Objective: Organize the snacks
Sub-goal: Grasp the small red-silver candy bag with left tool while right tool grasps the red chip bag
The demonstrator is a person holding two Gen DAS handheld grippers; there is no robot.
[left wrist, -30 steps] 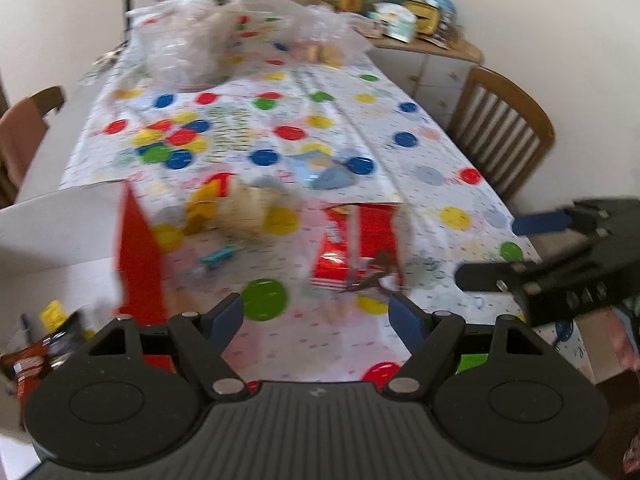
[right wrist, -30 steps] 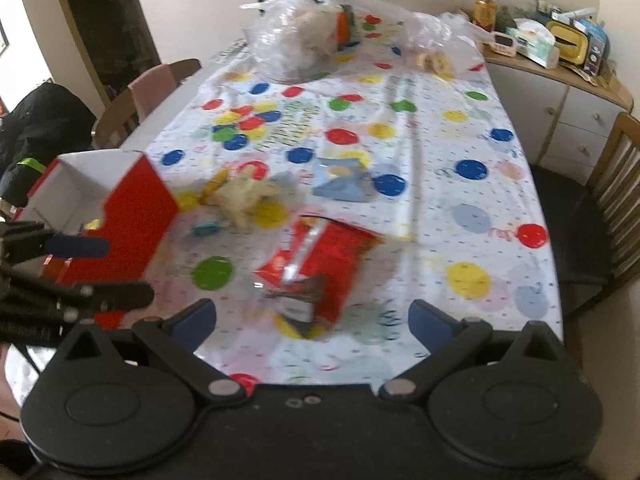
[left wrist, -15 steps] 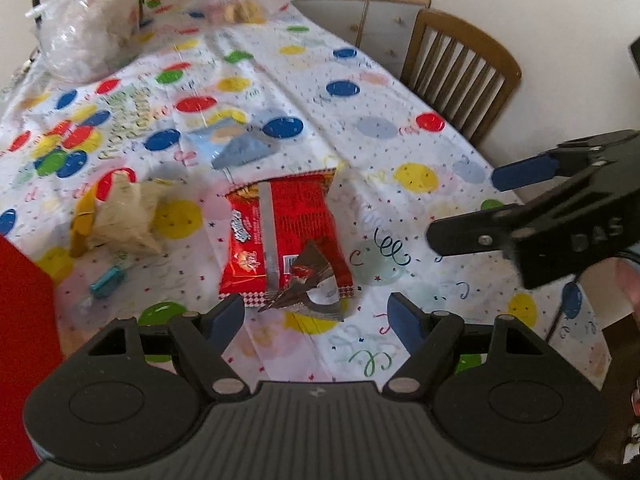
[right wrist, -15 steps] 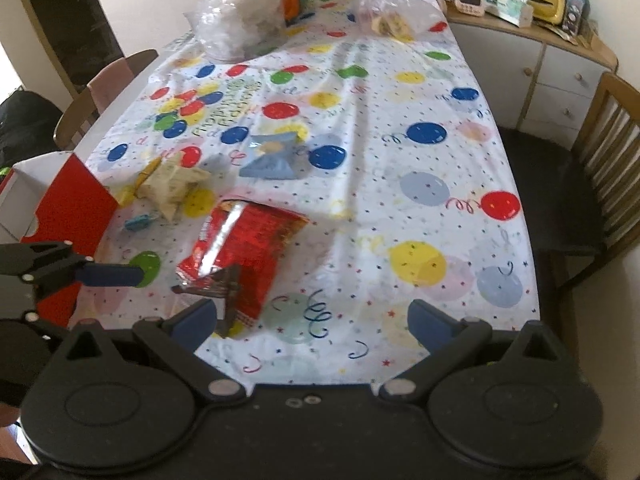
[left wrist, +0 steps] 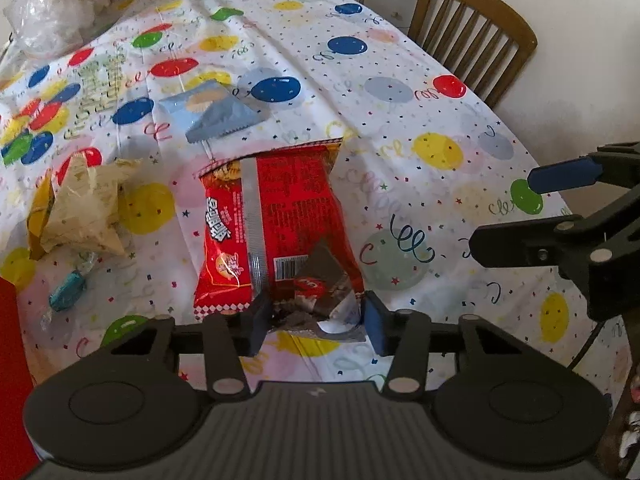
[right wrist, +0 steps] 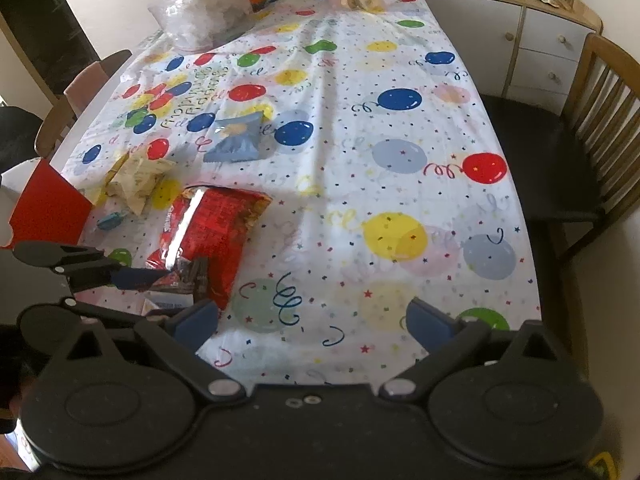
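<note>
- We see our left gripper (left wrist: 316,320) with its 2 fingers partly closed around a small dark wrapper (left wrist: 320,280); whether they pinch it, we cannot tell.
- That wrapper lies on the near end of the red snack bag (left wrist: 276,228).
- Our right gripper (right wrist: 312,320) hangs spread wide, right of the red snack bag.
- Beyond the red snack bag lies a blue packet (left wrist: 216,114); to its left, a pale crumpled packet (left wrist: 86,208) and a teal candy (left wrist: 68,290).

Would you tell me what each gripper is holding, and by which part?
The left gripper brackets the dark wrapper at its near edge, grip unconfirmed; the right gripper holds nothing.
</note>
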